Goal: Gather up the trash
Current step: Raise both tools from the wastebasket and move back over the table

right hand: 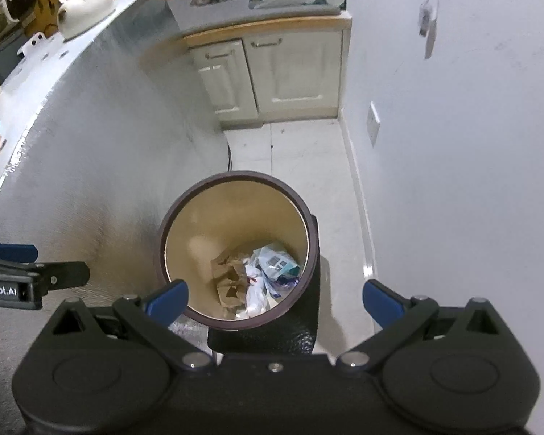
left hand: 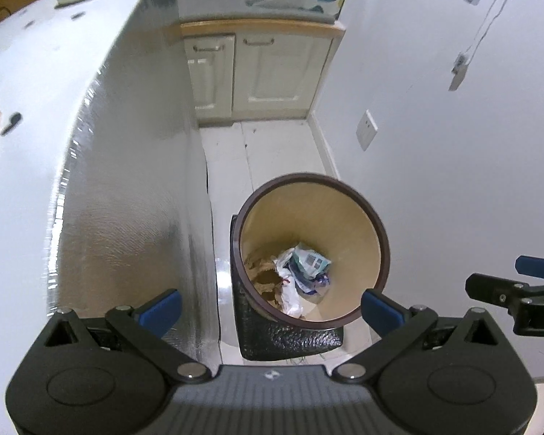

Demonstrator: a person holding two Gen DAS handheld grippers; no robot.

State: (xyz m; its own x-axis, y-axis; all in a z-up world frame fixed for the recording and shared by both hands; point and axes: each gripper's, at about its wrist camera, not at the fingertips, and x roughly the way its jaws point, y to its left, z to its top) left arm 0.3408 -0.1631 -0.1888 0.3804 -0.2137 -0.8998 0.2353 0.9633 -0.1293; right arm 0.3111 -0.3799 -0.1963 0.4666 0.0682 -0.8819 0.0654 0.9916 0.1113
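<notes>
Both the left claw (left hand: 270,306) and the right claw (right hand: 275,299) were held wide open and empty above the waste bin (left hand: 375,233) on the floor. Crumpled paper and wrappers (left hand: 293,272) were seen lying at its bottom, so the collecting was judged largely done.

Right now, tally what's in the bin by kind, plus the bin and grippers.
Trash bin: 1
Brown crumpled paper: 1 clump
White plastic bag or wrap: 1
Teal and white printed packet: 1
Left gripper, open and empty: 1
Right gripper, open and empty: 1
Total: 6. The trash is piled up, so more may be hidden.
</notes>
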